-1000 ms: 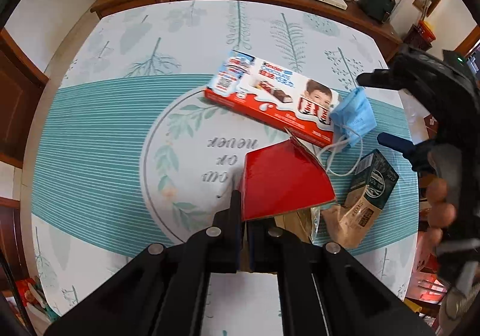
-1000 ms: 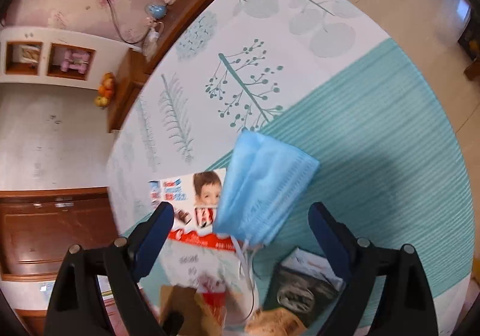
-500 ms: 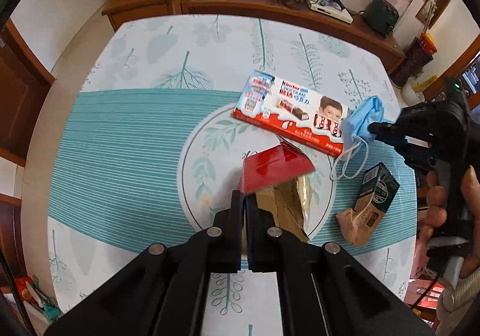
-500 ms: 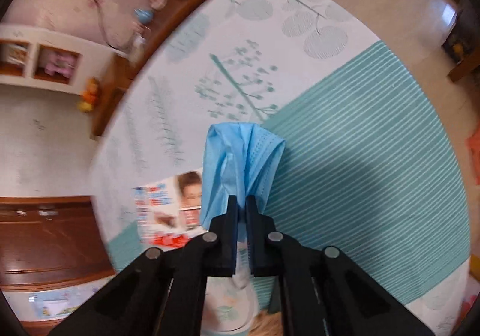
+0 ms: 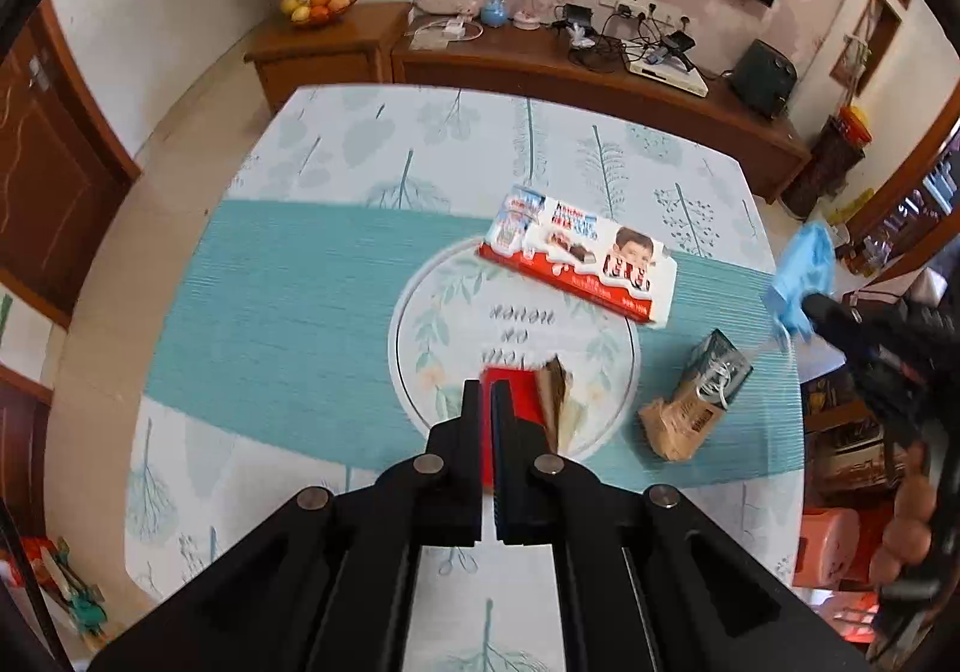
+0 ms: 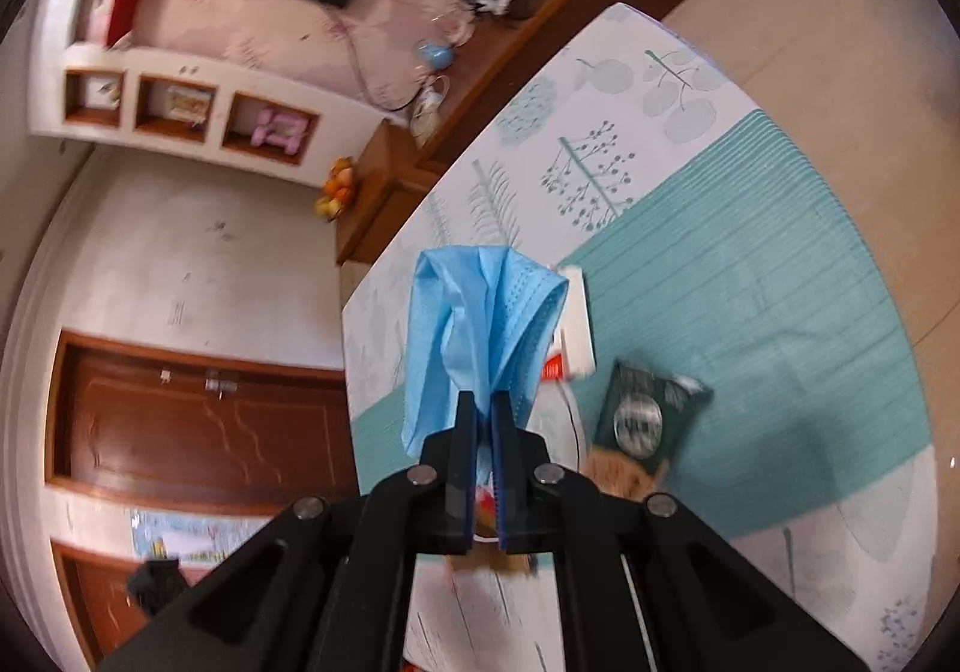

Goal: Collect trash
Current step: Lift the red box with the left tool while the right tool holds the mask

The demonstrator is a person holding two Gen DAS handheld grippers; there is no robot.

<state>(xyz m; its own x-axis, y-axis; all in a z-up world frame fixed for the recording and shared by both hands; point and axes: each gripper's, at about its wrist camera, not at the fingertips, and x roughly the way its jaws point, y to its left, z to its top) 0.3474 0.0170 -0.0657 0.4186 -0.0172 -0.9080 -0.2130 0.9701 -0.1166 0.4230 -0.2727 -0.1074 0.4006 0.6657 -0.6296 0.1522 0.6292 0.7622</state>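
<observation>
Right hand-held gripper (image 6: pixel 485 402) clamps crumpled blue face mask (image 6: pixel 480 324) above tabletop (image 5: pixel 288 282); left hand-held gripper (image 5: pixel 486 393) grips red paper bag (image 5: pixel 515 402) nr white-red chocolate box (image 5: pixel 579 255).

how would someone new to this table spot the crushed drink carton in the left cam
Start at the white circle printed in the middle of the teal striped tablecloth. Just outside the circle's right edge, nearer than the long red and white chocolate box, lies the crushed drink carton. It is the only dark green piece with a squashed brown end, and it lies free, held by neither tool.
</observation>
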